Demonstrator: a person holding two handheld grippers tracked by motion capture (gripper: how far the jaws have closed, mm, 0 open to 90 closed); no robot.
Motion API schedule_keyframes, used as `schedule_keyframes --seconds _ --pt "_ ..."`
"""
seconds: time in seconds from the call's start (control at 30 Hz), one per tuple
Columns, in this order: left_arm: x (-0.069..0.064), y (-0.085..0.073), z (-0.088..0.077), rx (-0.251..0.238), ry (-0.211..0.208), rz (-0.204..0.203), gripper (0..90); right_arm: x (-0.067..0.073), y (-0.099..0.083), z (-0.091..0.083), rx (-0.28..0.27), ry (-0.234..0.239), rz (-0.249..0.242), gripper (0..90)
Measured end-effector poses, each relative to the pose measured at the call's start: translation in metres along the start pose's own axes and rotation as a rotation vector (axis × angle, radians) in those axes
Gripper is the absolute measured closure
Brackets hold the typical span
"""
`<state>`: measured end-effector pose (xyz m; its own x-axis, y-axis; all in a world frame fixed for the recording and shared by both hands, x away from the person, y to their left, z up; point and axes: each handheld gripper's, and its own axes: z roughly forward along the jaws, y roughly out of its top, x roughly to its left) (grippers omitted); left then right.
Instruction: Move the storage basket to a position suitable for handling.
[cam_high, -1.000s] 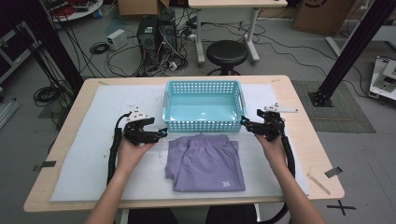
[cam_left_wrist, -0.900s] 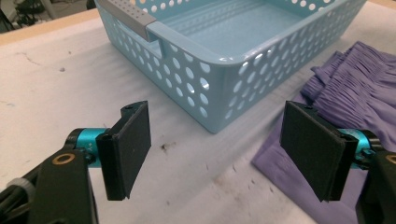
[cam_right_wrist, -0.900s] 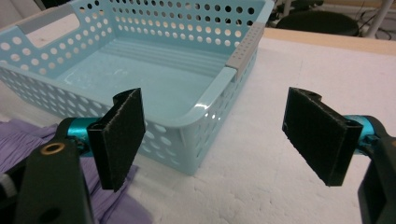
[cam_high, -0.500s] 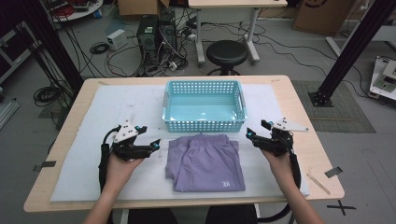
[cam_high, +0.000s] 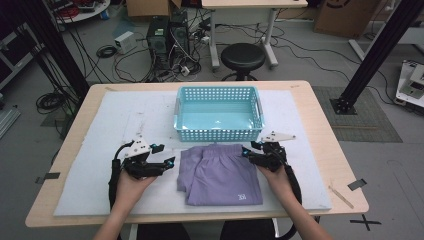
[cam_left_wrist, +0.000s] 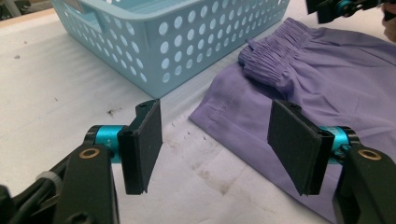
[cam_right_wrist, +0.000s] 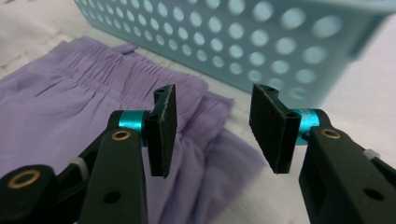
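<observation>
Folded lilac fabric shorts (cam_high: 220, 175) with a gathered elastic waistband lie flat on the white padded mat (cam_high: 90, 195) that covers the wooden bench (cam_high: 330, 150), just in front of a light blue perforated plastic basket (cam_high: 218, 116), waistband end toward the basket. The garment is thin and limp, so it should be very light, should sag and unfold wherever it is unsupported, and is in no danger of breaking; the smooth cloth may slide on itself where layers overlap. The best places to take hold look like the two waistband corners nearest the basket, where the gathered elastic gives a thicker, firmer ridge for flat pads to bite on. The left hand-held gripper (cam_high: 167, 163) rests on the mat just beside the left edge of the shorts, its jaws wide though they have just been closing a little, with bare mat and the cloth's edge ahead and nothing between the pads. The right hand-held gripper (cam_high: 248, 152) sits at the right waistband corner, its jaws about half apart and just been closing; the ruffled corner lies under and between the pads, but they do not seem to press on it yet, though the close view is soft.
</observation>
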<state>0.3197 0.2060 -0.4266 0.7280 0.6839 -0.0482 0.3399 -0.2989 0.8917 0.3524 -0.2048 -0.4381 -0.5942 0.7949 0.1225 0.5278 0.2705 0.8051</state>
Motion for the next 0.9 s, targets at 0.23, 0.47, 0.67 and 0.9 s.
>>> schedule_keyframes --seconds 0.23,0.47,0.67,0.9 --pt "-0.001 0.000 0.001 0.004 -0.014 -0.004 35.5 0.011 0.008 0.022 0.075 -0.003 -0.044 69.2" --pt "0.000 -0.002 0.002 0.018 -0.016 -0.001 35.5 0.012 0.008 0.017 0.054 -0.026 -0.054 89.7" --pt "-0.001 -0.002 0.002 0.017 -0.019 0.002 35.5 0.009 0.004 0.013 0.046 -0.064 -0.036 80.0" --pt "-0.002 -0.001 0.005 0.020 -0.024 -0.004 35.0 0.012 0.012 0.013 0.001 -0.018 -0.019 59.8"
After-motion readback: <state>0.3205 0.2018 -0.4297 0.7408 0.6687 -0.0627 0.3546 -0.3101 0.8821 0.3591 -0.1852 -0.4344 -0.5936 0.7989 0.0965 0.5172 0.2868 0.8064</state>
